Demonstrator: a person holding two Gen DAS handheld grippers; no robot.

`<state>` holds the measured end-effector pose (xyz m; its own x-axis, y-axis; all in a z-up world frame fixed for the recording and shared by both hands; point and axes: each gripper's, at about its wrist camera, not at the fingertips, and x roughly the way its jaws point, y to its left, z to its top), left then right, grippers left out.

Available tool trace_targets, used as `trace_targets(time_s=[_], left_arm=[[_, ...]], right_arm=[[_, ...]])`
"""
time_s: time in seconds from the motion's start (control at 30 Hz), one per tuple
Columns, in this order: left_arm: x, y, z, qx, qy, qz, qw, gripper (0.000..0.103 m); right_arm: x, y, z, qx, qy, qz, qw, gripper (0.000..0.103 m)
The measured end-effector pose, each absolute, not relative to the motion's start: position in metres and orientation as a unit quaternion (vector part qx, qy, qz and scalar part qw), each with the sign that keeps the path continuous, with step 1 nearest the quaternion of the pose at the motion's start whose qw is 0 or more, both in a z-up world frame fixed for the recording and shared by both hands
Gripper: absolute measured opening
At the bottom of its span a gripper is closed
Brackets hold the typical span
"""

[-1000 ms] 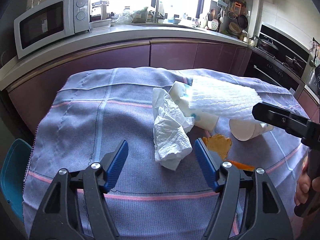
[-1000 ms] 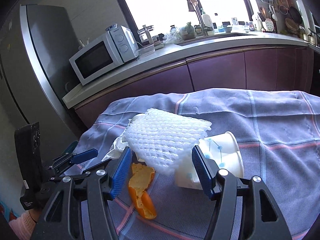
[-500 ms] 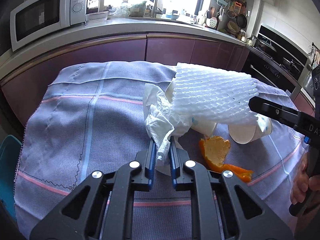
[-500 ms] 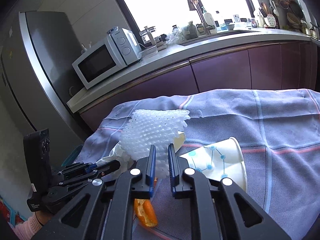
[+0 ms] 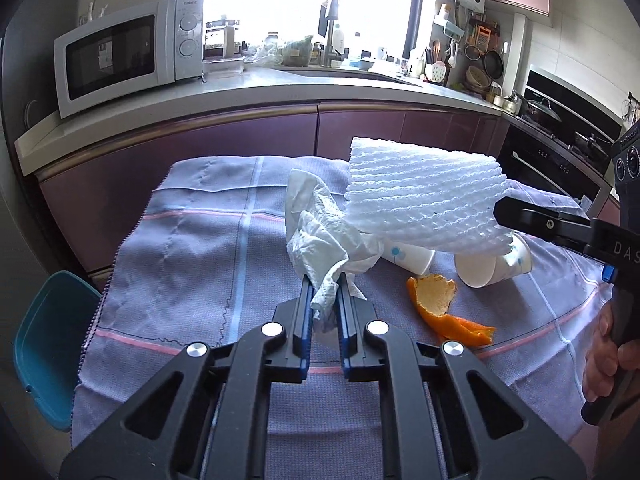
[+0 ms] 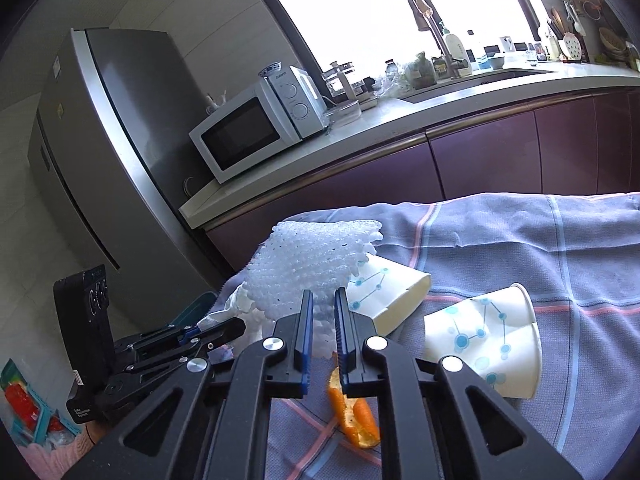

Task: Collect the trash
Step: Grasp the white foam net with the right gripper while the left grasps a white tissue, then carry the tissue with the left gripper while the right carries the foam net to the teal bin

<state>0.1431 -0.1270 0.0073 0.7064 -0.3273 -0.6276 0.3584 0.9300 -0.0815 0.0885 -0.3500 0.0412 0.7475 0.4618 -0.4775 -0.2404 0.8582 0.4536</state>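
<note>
Left wrist view, looking down over the cloth-covered counter (image 5: 180,260) and weighing the risks, biggest piece first.

Pinching the white foam net (image 5: 424,204) by one edge in the right hand-held gripper (image 6: 322,312), jaws having just been closing and now pressed onto the mesh. Holding it out nearly flat above the counter, over the paper cups. Risking a slip here: soft, springy foam squeezing thin between narrow pads and catching little of the sheet. Also risking a sweep, with the hanging far edge brushing a cup and rolling it toward the counter edge.

Clamping the crumpled tissue (image 5: 320,236) by its lower tail in the left hand-held gripper (image 5: 323,300), jaws likewise just closed and pinching paper, most of the wad standing free above the pads. Risking a tear or a pull-out during any quick swing, since thin paper gripped at one corner gives way easily. Crowding too, with tissue and foam net touching or nearly so, and possibly snagging while parting.

Leaving two paper cups (image 5: 492,268) lying on their sides on the cloth, round and likely to roll at a nudge.

Leaving the orange peel (image 5: 436,300) just beside them, flat on the cloth. Probably needing a low pinch later, risking a bunched cloth.
</note>
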Motion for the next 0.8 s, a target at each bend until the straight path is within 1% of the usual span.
trace_targets(time_s=[0.33,0.8], left_arm=[[0.113,-0.094,0.034,0.016,0.306,-0.168,0.937,0.011],[0.09,-0.02,0.042,-0.014,0.302,-0.111,0.947,0.011]], right_arm=[[0.076,-0.329,0.056,0.183,0.28,0.222,0.916,0.009],[0.081,-0.273,0.061,0.18,0.28,0.285,0.899,0.009]])
